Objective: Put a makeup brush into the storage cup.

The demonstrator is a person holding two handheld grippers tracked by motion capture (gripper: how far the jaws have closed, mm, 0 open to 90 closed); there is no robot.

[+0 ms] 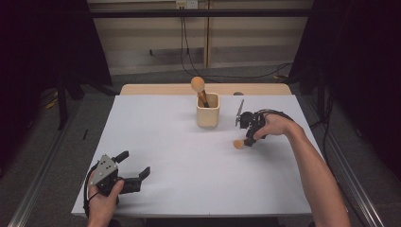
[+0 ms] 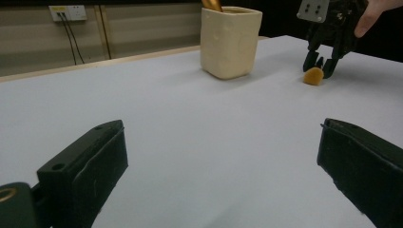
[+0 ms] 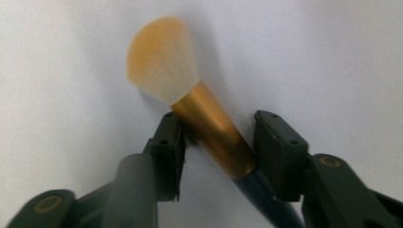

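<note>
High view: we hold the left gripper (image 1: 137,166) spread at 7 o'clock; the cup (image 1: 208,113) stands centre-far. Left gripper view: brush (image 2: 313,76) beneath the right gripper (image 2: 323,64). Right gripper view: jaws bracket the brush's gold ferrule (image 3: 214,130); whether they pinch it, we cannot tell.

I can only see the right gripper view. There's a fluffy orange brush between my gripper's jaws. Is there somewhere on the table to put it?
Observer: Yes. In the high view a cream cup stands on the white table, to the left of your right gripper and farther from the person, not touching it.
Child: Is the cup empty?
Observer: No. A second brush already stands in it, fluffy end up, poking out above the rim.
</note>
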